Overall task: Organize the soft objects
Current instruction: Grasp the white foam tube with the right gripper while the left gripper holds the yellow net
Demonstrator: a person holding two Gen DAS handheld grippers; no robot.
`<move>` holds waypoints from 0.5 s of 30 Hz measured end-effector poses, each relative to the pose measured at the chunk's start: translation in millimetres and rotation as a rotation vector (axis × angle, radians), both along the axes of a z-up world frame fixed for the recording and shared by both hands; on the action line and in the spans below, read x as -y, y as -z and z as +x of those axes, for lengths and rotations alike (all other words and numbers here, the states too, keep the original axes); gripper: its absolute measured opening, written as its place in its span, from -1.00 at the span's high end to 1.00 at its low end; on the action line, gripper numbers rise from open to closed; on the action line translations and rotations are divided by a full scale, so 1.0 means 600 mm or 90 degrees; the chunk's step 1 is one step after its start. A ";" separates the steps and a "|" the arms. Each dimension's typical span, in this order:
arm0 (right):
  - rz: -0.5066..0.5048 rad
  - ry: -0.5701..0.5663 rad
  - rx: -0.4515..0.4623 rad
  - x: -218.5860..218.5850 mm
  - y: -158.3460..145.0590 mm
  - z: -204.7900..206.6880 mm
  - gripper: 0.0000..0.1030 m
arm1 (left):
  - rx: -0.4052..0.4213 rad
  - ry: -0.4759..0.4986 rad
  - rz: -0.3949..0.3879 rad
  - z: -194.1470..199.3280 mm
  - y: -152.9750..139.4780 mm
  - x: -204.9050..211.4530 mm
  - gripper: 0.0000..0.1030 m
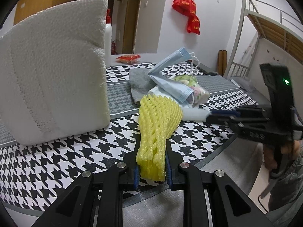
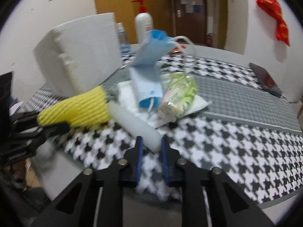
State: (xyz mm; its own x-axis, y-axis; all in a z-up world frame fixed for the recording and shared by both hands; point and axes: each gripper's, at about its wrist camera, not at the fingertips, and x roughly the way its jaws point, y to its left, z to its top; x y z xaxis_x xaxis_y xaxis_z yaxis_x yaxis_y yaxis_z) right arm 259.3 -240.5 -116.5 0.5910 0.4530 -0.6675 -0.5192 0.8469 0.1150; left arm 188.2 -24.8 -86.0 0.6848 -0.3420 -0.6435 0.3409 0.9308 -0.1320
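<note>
My left gripper (image 1: 151, 157) is shut on a yellow foam fruit net (image 1: 158, 121), held just above the houndstooth tablecloth (image 1: 66, 160); the net also shows in the right wrist view (image 2: 79, 107). My right gripper (image 2: 151, 143) is shut on a white foam sheet (image 2: 136, 123), which also shows in the left wrist view (image 1: 193, 114). Behind them lies a pile: a blue face mask (image 1: 170, 70), a clear bag of cotton swabs (image 2: 178, 96), a white cloth (image 2: 197, 104) and a grey towel (image 1: 140, 83).
A large white foam block (image 1: 55, 70) stands at the left. A pump bottle (image 2: 144, 22) and a small bottle (image 2: 122, 36) stand behind it. A red packet (image 1: 128, 58) and a dark phone (image 2: 265, 79) lie at the far side. The table edge is near.
</note>
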 end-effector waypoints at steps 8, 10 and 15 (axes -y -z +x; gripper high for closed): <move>-0.007 -0.052 0.049 -0.016 -0.024 -0.052 0.57 | 0.013 -0.017 -0.002 -0.016 -0.015 -0.019 0.56; -0.021 -0.053 0.064 -0.019 -0.027 -0.053 0.57 | 0.017 -0.018 -0.002 -0.020 -0.018 -0.024 0.56; -0.082 -0.073 0.072 -0.033 -0.020 -0.038 0.14 | 0.023 -0.019 -0.002 -0.029 -0.022 -0.031 0.56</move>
